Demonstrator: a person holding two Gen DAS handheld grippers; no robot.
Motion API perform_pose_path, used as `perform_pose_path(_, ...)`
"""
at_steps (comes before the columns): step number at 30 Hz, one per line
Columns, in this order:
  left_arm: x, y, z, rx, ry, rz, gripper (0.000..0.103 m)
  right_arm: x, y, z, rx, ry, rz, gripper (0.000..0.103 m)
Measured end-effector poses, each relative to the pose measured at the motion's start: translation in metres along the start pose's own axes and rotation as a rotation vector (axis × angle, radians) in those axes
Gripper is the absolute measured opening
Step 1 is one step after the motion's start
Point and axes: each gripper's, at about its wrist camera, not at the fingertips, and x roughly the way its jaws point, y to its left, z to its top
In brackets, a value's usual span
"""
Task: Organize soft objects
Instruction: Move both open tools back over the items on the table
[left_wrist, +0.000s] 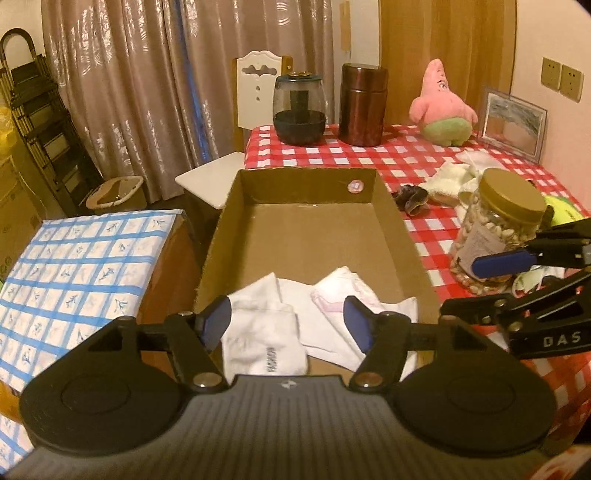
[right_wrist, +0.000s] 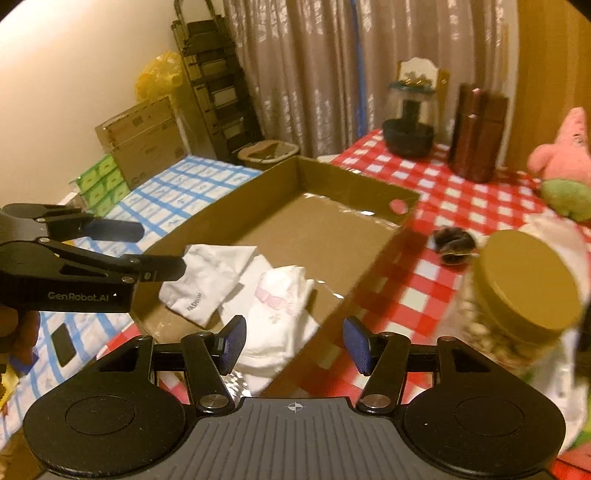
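Dim warm light, fisheye edges, motion blur

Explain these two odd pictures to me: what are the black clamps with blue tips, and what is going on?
Each clamp is a hand-held tool with a camera looking along its fingers. One picture comes from the left tool, the other from the right tool; each also glimpses the other. Both stand open, holding nothing. Below them a cardboard box holds folded white socks. On the checked tablecloth stand a jar of nuts, two dark containers, a pink plush toy, a dark scrunchie and more white cloth.
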Motion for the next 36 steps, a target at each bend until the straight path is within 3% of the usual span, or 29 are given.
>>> perform_pose_path(11,-0.029,-0.042,0.007,-0.007,-0.042,-0.095,0.084,-0.067,-0.020,-0.030,0.052,-0.059,-0.139,0.059)
perform_pose_path(25,-0.043,-0.107,0.029,0.031,-0.054,-0.201,0.087,-0.135,-0.073,-0.065,0.120,-0.096,-0.279,0.059)
perform_pose_path(36,-0.031,-0.169,0.058,0.144,-0.111,-0.248,0.088,-0.151,-0.123,-0.070,0.026,-0.108,-0.385,0.059)
